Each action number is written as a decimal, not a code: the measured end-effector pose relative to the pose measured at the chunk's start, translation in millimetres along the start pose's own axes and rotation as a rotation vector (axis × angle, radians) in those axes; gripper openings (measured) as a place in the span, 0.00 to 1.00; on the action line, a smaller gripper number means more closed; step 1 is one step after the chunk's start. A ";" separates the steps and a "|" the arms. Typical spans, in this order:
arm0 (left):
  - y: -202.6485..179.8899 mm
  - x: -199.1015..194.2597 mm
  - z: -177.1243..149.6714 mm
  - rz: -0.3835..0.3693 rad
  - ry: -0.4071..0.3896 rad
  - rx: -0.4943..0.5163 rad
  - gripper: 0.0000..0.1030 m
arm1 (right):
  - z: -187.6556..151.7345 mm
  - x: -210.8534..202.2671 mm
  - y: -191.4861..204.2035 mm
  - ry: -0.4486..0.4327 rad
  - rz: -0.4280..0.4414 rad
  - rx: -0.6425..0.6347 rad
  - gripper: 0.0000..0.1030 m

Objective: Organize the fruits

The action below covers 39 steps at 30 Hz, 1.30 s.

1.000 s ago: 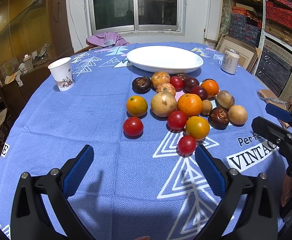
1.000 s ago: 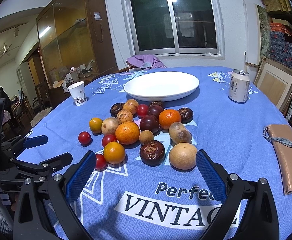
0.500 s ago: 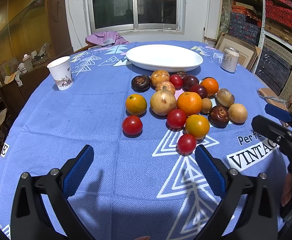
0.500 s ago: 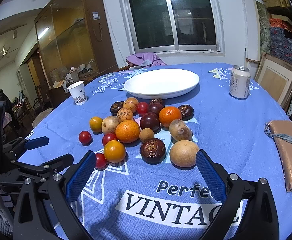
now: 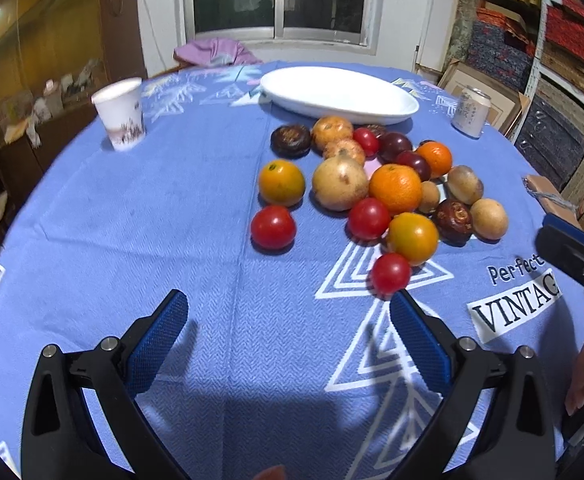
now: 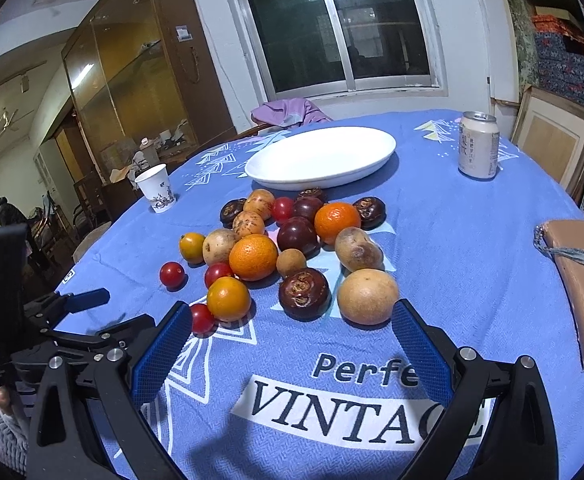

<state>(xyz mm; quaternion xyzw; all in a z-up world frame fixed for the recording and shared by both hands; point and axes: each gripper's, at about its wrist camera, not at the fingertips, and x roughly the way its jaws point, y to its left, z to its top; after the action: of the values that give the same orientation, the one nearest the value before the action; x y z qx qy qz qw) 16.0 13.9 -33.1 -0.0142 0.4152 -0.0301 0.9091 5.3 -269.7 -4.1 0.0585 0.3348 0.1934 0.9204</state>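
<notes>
A heap of fruit lies mid-table on the blue cloth: an orange (image 5: 395,188), a pale pear-like fruit (image 5: 340,184), red tomatoes (image 5: 272,227), dark purple fruits (image 6: 304,294) and a tan round fruit (image 6: 367,295). Behind the heap sits an empty white oval plate (image 5: 340,95) (image 6: 320,157). My left gripper (image 5: 287,334) is open above bare cloth, just short of the nearest small tomato (image 5: 390,273). My right gripper (image 6: 292,342) is open too, its fingers close in front of the dark fruit and the tan fruit. Neither holds anything.
A paper cup (image 5: 120,114) stands at the left, a drink can (image 6: 478,144) at the far right. A tan pouch (image 6: 580,280) lies near the right edge. A purple garment (image 6: 287,112) hangs behind the table. Shelves and framed boards line the right wall.
Both grippers have edged forward toward the fruit heap, which now looks slightly closer. Both stay open. No fruit has moved.
</notes>
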 end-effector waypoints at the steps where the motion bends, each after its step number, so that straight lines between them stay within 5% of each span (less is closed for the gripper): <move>1: 2.5 2.9 0.7 -0.023 0.014 -0.009 0.96 | 0.0 0.9 -4.1 0.012 0.009 0.010 0.97; 6: 13.3 19.1 2.7 -0.110 0.084 -0.040 0.96 | -0.5 7.4 -14.9 0.085 0.035 -0.002 0.97; 12: -7.1 32.7 9.5 0.098 0.129 0.142 0.96 | 1.9 19.3 -15.0 0.209 -0.038 -0.128 0.97; 18: 3.0 47.2 27.9 0.118 0.150 0.121 0.96 | 16.4 44.7 -24.6 0.294 -0.042 -0.145 0.97; 23: 20.1 59.6 37.9 0.032 0.184 0.050 0.96 | 16.2 56.4 -21.0 0.298 -0.020 -0.173 0.97; 30: 22.1 60.5 33.9 0.006 0.105 0.083 0.96 | 12.4 61.4 -22.7 0.277 -0.023 -0.203 0.87; 39: 19.7 58.7 33.9 0.005 0.099 0.081 0.96 | 23.8 73.2 -24.4 0.237 -0.075 -0.240 0.85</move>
<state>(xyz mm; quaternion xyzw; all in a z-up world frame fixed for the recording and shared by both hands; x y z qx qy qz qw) 80.8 29.7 -56.2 0.0253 0.4580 -0.0453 0.8874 79.5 -262.6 -35.1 -0.0874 0.4176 0.2030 0.8813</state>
